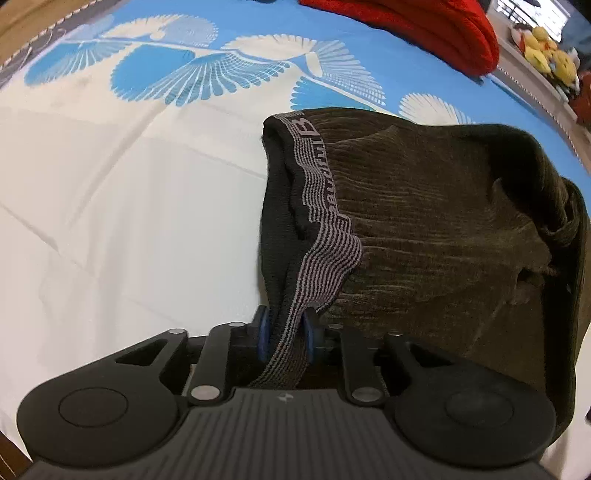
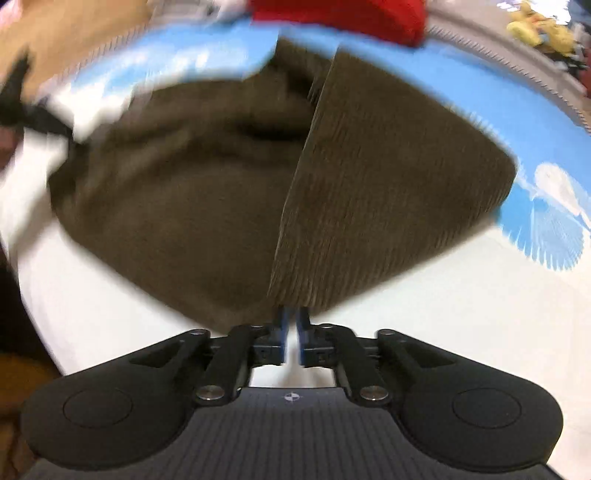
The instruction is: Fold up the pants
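Observation:
Dark olive corduroy pants (image 1: 424, 229) lie on a bed with a blue and white sheet (image 1: 110, 206). Their grey striped elastic waistband (image 1: 321, 236) runs down into my left gripper (image 1: 284, 334), which is shut on it. In the right wrist view the pants (image 2: 207, 206) are blurred by motion, with a folded leg panel (image 2: 380, 192) lifted above the rest. My right gripper (image 2: 293, 323) is shut on the lower edge of that panel. The other gripper shows as a dark blur at the far left of the right wrist view (image 2: 26, 107).
A red cloth (image 1: 424, 26) lies at the far side of the bed, also in the right wrist view (image 2: 340, 14). Yellow plush toys (image 1: 550, 55) sit on a ledge at the right. A brown floor (image 2: 74, 33) lies beyond the bed edge.

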Action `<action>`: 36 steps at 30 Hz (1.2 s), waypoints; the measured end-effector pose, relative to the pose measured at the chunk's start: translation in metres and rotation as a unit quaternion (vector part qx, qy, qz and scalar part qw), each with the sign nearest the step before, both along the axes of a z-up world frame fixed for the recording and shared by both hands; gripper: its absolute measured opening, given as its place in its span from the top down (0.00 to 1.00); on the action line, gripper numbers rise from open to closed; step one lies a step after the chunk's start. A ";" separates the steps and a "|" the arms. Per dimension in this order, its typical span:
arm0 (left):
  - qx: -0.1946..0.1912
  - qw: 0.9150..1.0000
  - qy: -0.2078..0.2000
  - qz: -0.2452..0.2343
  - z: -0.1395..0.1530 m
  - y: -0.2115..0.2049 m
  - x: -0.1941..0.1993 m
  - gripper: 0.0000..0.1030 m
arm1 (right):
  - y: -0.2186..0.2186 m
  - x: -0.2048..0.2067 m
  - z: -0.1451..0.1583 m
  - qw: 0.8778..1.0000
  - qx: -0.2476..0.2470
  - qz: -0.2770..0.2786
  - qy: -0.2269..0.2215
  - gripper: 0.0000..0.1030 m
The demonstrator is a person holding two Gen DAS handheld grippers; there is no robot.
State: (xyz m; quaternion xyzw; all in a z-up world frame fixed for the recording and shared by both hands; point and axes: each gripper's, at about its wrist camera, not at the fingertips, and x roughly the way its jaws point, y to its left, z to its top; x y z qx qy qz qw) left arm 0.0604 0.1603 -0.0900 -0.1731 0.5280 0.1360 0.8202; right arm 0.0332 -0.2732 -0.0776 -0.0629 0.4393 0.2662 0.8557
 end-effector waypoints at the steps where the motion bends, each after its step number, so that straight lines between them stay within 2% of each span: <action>1: 0.002 1.000 0.003 -0.001 -0.001 -0.002 0.002 0.77 | 0.002 0.007 0.007 0.999 0.017 -0.021 -0.023 0.54; 3: 0.003 1.000 0.010 -0.006 -0.003 -0.004 0.005 0.68 | 0.009 0.020 0.011 0.995 0.033 -0.059 -0.070 0.44; 5: -0.004 1.000 0.018 -0.009 -0.006 -0.002 0.008 0.55 | 0.025 0.033 0.007 0.991 0.022 -0.084 -0.098 0.43; 7: -0.011 0.999 0.029 -0.009 -0.012 -0.001 0.011 0.46 | 0.042 0.053 0.000 0.989 0.014 -0.097 -0.109 0.43; 13: -0.014 0.998 0.050 -0.025 -0.028 -0.003 0.022 0.42 | 0.101 0.104 -0.025 0.981 -0.048 -0.112 -0.152 0.43; 17: -0.012 0.998 0.053 -0.039 -0.034 -0.003 0.026 0.41 | 0.119 0.128 -0.034 0.978 -0.083 -0.097 -0.162 0.44; 18: -0.013 0.998 0.055 -0.040 -0.035 -0.003 0.027 0.41 | 0.119 0.128 -0.034 0.977 -0.097 -0.093 -0.165 0.47; 20: -0.013 0.997 0.055 -0.043 -0.035 -0.003 0.028 0.41 | 0.120 0.139 -0.040 0.976 -0.116 -0.097 -0.158 0.63; 21: -0.011 0.997 0.055 -0.047 -0.035 -0.003 0.029 0.41 | 0.116 0.143 -0.041 0.977 -0.114 -0.103 -0.148 0.77; 22: -0.008 0.997 0.054 -0.051 -0.036 -0.004 0.029 0.43 | 0.109 0.147 -0.039 0.978 -0.105 -0.114 -0.137 0.88; 25: -0.010 0.997 0.043 -0.060 -0.033 -0.006 0.027 0.59 | 0.079 0.152 -0.018 0.979 -0.044 -0.158 -0.120 0.92; 26: -0.009 0.997 0.038 -0.059 -0.031 -0.006 0.025 0.65 | 0.067 0.148 -0.009 0.977 -0.031 -0.172 -0.123 0.92; 30: 0.007 0.998 -0.006 -0.064 -0.015 -0.009 0.017 0.77 | 0.012 0.118 0.031 0.962 0.013 -0.228 -0.151 0.93; 32: 0.015 0.997 -0.040 -0.060 -0.002 -0.009 0.011 0.80 | -0.014 0.100 0.040 0.958 0.019 -0.244 -0.151 0.93; 34: 0.012 0.996 -0.070 -0.047 0.011 -0.007 0.003 0.81 | -0.039 0.080 0.043 0.958 0.016 -0.251 -0.135 0.93; 36: 0.011 0.996 -0.079 -0.035 0.017 -0.006 -0.003 0.81 | -0.061 0.061 0.037 0.958 -0.016 -0.262 -0.112 0.93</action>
